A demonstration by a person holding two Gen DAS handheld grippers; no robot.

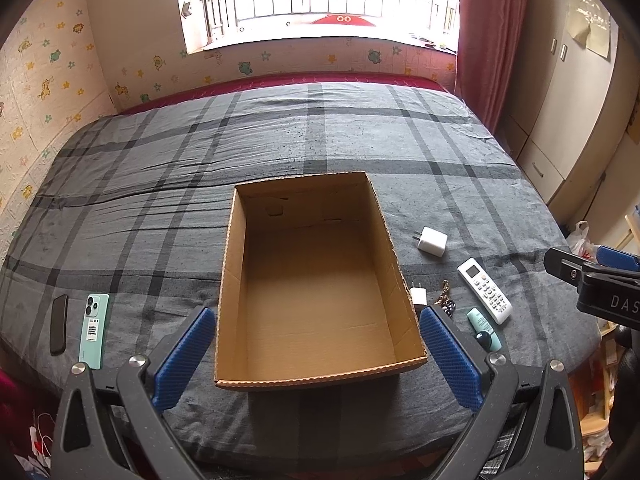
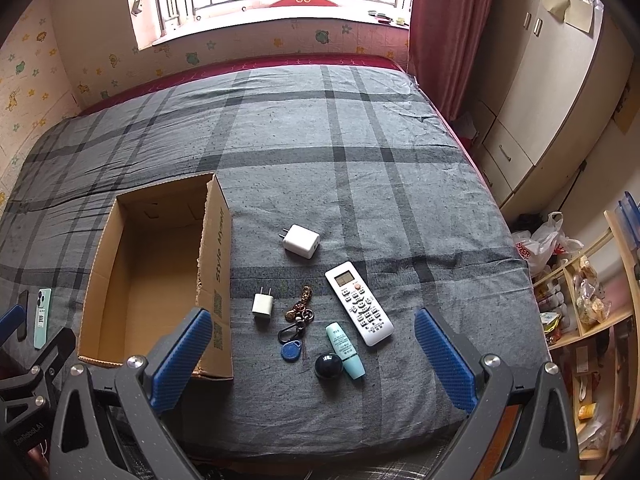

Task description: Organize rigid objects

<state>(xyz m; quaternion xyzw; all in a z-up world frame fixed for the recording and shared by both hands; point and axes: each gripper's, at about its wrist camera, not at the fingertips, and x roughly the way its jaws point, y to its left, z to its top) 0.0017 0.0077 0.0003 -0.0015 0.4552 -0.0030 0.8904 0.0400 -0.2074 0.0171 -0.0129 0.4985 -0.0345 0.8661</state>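
Left gripper (image 1: 316,354) wide open, holding nothing, its blue pads flanking the near end of the cardboard box (image 1: 316,378) on the bed (image 1: 160,160). Right gripper (image 2: 314,354) equally wide, empty, poised right of the box above the small charger (image 2: 263,306), keyring (image 2: 296,320), tube (image 2: 345,350), remote (image 2: 359,305) and large charger (image 2: 302,241). Two phones (image 1: 93,330) lie left of the box.

You are looking at an open, empty cardboard box (image 2: 160,280) sitting near the bed's (image 2: 360,160) front edge; chargers (image 2: 301,241), remote (image 2: 359,304), keys (image 2: 298,312) and tube (image 2: 345,345) are lying right of it, two phones (image 1: 93,330) left.
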